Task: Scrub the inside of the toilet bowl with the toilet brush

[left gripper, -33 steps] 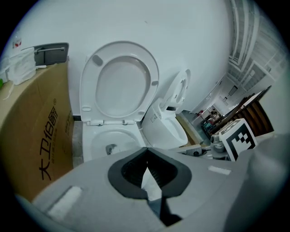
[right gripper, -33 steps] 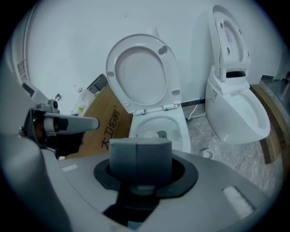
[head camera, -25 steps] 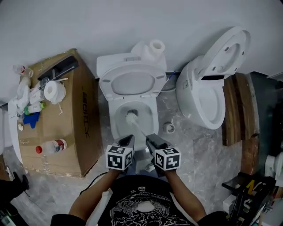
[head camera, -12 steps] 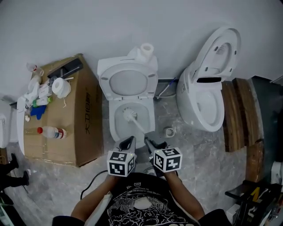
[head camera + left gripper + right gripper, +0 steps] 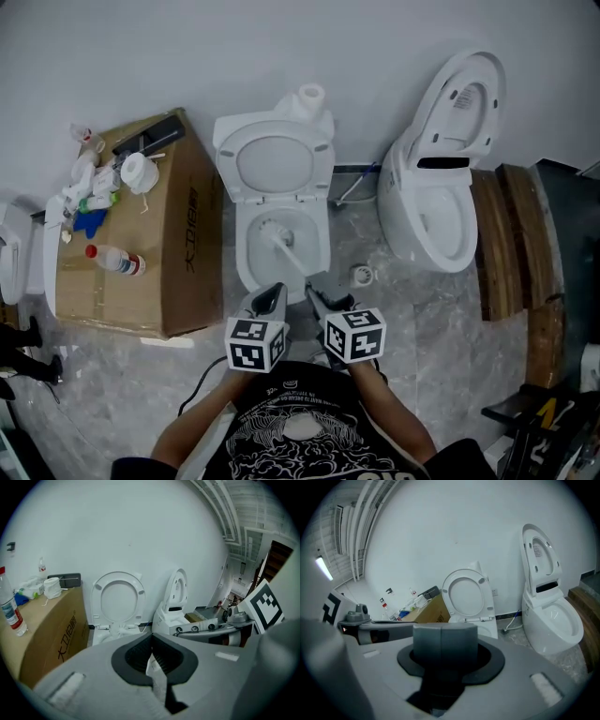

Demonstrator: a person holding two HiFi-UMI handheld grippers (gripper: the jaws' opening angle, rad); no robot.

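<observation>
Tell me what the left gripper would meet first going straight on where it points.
Probably the front rim of the open toilet, just beyond the left gripper and its jaws. Depth from above is hard to judge.

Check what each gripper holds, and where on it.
Right gripper clamps the toilet brush by its handle's upper end. Left gripper is shut, holding nothing.

Even, dim-ish light; fisheye edges.
</observation>
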